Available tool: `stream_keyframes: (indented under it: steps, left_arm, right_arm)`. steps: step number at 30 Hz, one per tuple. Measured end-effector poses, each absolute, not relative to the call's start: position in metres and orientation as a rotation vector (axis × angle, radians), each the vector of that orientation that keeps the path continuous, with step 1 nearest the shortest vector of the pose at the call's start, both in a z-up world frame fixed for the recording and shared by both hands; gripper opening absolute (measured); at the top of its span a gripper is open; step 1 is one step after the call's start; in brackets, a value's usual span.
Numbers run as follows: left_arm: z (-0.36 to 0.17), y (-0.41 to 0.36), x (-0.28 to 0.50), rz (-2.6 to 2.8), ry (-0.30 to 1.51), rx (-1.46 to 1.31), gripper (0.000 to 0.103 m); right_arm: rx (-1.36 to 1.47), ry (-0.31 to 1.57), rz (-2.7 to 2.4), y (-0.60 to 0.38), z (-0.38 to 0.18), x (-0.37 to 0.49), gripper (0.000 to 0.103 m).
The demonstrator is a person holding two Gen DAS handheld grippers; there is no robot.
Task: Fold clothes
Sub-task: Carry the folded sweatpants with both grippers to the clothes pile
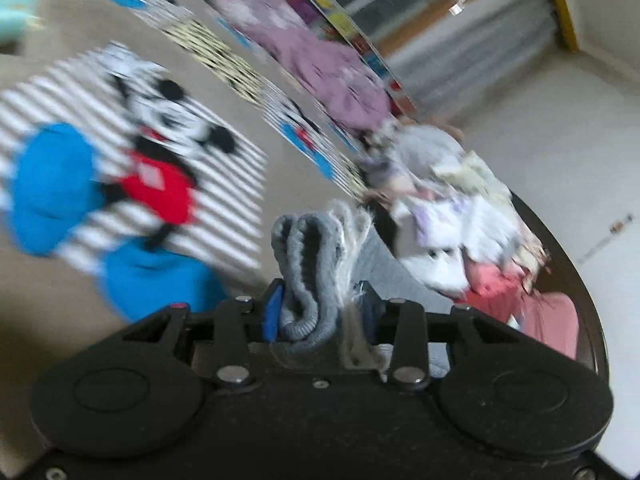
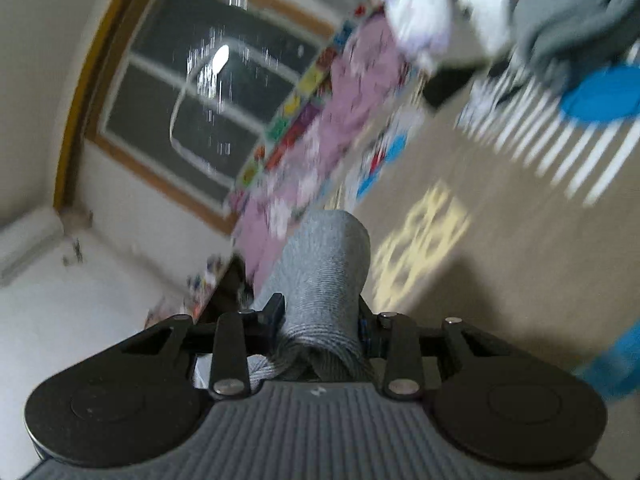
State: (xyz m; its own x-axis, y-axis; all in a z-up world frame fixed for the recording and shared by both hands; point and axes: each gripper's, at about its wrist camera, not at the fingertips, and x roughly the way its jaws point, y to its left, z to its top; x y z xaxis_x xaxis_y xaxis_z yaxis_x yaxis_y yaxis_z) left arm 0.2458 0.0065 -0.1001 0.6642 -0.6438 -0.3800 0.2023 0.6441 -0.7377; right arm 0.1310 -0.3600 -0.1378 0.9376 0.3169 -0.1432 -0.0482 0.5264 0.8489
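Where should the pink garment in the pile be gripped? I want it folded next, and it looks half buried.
Judging from the blurred left wrist view, take the pink garment by its exposed lower edge nearest the dark table rim, coming in from that rim side. White clothes lie over its upper part. Both grippers are occupied, shut on the grey garment.
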Motion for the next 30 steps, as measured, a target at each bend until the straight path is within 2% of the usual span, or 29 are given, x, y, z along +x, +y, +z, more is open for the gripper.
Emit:
stream_keyframes:
  steps: [17, 24, 30]
  left_arm:
    - [-0.068, -0.266, 0.363, -0.880, 0.765, -0.540, 0.036]
    - [-0.077, -0.339, 0.409, -1.025, 0.740, -0.577, 0.036]
    - [-0.099, -0.380, 0.435, -1.072, 0.778, -0.612, 0.036]
  right_arm:
    - [1.142, -0.072, -0.120, -0.587, -0.154, 0.150, 0.036]
    - [1.076, -0.183, -0.221, -0.643, -0.142, 0.158, 0.036]
    - [0.995, -0.180, -0.327, -0.667, -0.145, 0.166, 0.036]
